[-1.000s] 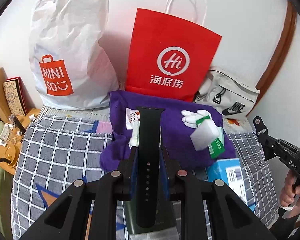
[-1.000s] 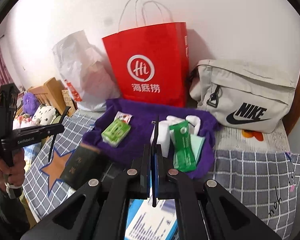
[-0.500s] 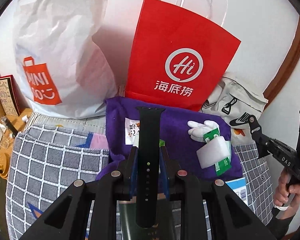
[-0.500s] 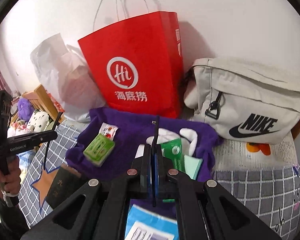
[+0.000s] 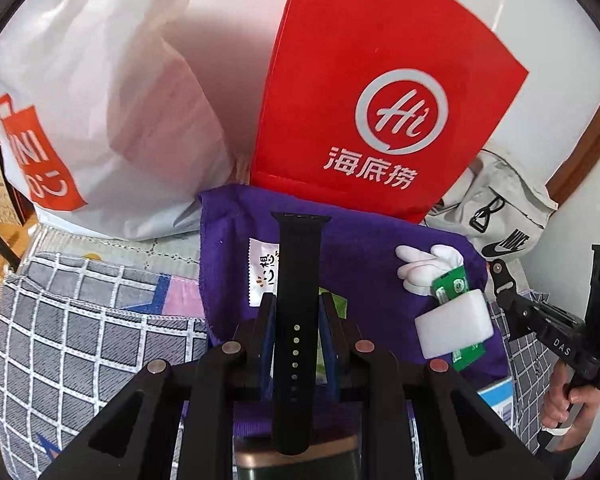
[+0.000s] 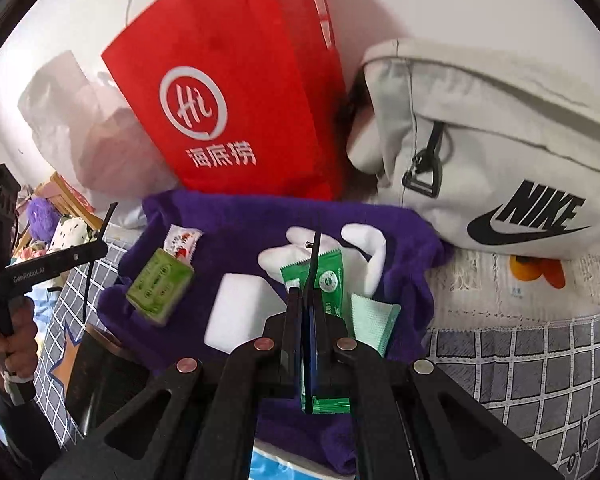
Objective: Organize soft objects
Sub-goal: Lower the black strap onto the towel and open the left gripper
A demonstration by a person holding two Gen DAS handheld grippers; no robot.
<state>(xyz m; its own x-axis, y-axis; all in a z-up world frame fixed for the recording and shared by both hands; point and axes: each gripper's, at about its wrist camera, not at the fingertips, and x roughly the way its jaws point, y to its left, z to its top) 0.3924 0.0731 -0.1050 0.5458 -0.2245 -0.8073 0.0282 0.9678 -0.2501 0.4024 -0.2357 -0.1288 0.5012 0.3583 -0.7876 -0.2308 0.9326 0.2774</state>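
My left gripper [image 5: 296, 312] is shut on a black watch strap [image 5: 298, 280], held upright above a purple towel [image 5: 364, 248]. My right gripper [image 6: 308, 300] is shut on a second thin black strap piece [image 6: 313, 256], seen edge-on, over the same towel [image 6: 240, 224]. On the towel lie a white glove [image 6: 364, 248], a white sponge block [image 6: 240, 308], green wipe packets [image 6: 332, 280], a green tissue pack [image 6: 160, 286] and a small snack sachet [image 6: 182, 242].
A red paper bag [image 5: 380, 100] and a white Miniso plastic bag [image 5: 100, 112] stand against the wall behind the towel. A beige Nike bag [image 6: 500, 152] lies at the right. A dark booklet [image 6: 100, 372] and a blue box [image 5: 498, 396] lie on the checked bedcover [image 5: 80, 340].
Both grippers have moved forward toward the towel and the bags, which now look larger. Each still holds its strap.
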